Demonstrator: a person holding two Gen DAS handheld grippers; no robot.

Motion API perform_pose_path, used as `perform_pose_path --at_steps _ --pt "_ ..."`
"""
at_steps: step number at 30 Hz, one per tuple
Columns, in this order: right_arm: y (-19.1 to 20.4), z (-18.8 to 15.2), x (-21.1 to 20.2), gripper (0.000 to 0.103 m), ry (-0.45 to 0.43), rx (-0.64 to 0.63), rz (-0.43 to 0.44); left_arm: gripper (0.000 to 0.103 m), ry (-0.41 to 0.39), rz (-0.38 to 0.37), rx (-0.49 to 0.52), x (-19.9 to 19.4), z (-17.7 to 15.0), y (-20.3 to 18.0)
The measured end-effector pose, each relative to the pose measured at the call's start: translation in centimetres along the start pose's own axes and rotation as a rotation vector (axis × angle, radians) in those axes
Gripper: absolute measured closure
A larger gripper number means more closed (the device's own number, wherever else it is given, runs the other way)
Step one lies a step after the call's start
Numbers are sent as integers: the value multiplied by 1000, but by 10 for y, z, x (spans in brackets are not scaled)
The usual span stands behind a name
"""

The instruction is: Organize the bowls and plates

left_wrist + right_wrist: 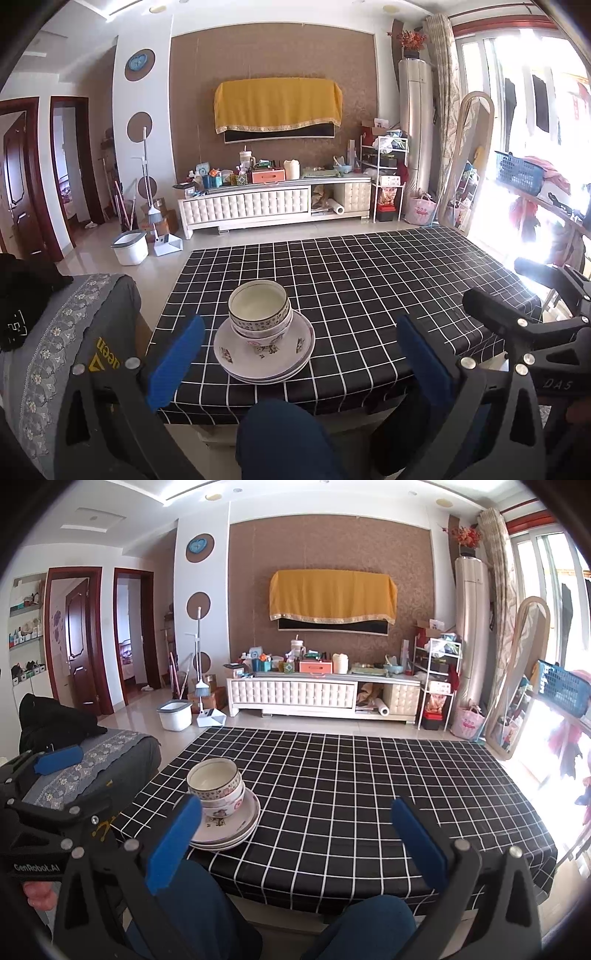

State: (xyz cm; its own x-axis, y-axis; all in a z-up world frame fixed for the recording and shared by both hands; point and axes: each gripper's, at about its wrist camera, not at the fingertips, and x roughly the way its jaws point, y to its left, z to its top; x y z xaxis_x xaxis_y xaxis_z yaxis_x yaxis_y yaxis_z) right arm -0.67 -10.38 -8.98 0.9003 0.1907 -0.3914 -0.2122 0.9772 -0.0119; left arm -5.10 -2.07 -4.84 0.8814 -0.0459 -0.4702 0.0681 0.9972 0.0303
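While both tools gape empty, stacked bowls on plates sit near the table's front-left edge.

TV mostly under yellow cloth, lower plates barely visible, bowl count unclear

a home living room: covered wall tv, cluttered tv cabinet, broom, checked table.

Black hand-held gripper, blue pads, silver screws
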Motion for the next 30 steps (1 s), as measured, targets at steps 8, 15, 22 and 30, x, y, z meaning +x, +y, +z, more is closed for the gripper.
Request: perform_pose_path --at_steps 8,15,22,30 --pt "0 0 1 0 3 -4 -1 0 -2 8 -5 0 0 1" --pt "-1 -1 2 0 8 -3 0 0 -1 -10 -4 -1 0 0" --pt "-2 -2 2 0 14 -2 0 0 8 -17 -9 -1 0 0" --pt "-2 -2 1 0 17 2 -2 0 10 -17 -2 -3 -1 -1"
